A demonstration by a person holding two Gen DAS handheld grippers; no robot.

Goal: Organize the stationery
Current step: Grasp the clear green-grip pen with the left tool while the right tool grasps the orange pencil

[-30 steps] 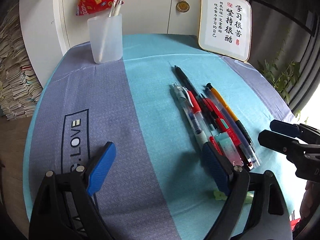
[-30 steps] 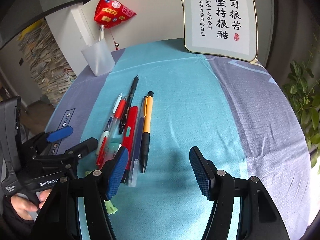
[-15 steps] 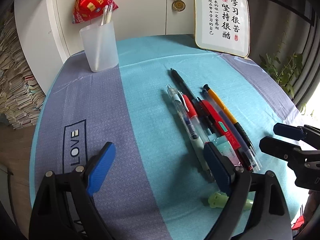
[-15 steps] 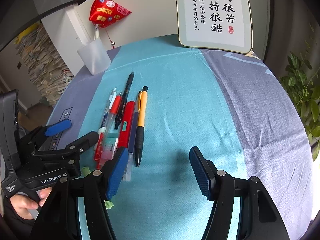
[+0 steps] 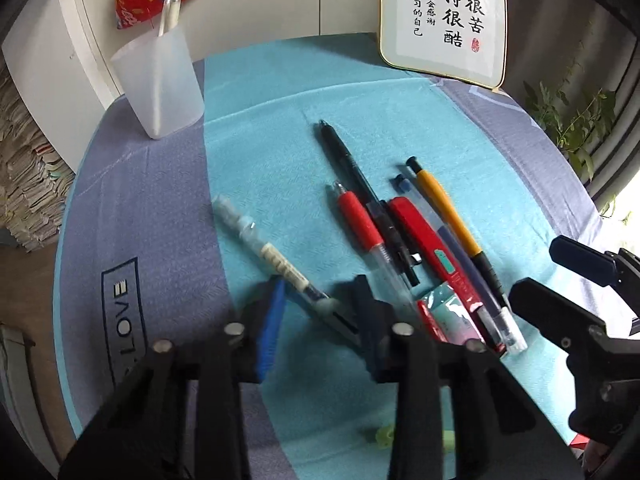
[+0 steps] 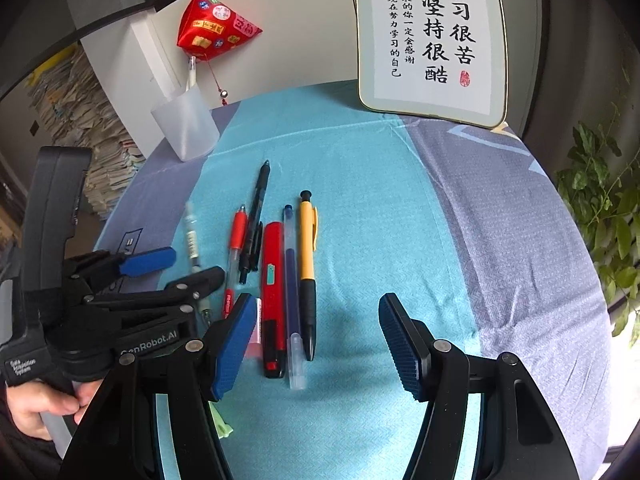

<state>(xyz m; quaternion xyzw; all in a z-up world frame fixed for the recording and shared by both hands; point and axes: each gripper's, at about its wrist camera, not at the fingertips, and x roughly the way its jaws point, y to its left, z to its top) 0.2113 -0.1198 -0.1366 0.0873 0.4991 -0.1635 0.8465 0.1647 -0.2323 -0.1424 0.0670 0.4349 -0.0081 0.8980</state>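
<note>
My left gripper (image 5: 320, 304) is closed around the lower end of a clear white pen (image 5: 264, 252), which lies angled left, apart from the row; it also shows in the right wrist view (image 6: 191, 236). The row holds a red gel pen (image 5: 360, 224), a black pen (image 5: 352, 176), a red utility knife (image 5: 424, 240), a blue pen (image 6: 291, 276) and a yellow mechanical pencil (image 5: 448, 208). A frosted pen cup (image 5: 160, 84) with two pens stands at the back left. My right gripper (image 6: 318, 340) is open and empty near the row's lower ends.
A framed calligraphy plaque (image 5: 444, 16) leans at the back right. A red pouch (image 6: 216, 28) hangs behind the cup. A pale green eraser (image 5: 384, 436) lies near the front edge. Paper stacks (image 6: 80, 120) sit left of the table, a plant (image 6: 600, 208) on the right.
My left gripper has moved forward and narrowed its jaws around the clear white pen, which has swung left out of the row. The right gripper has barely moved.
</note>
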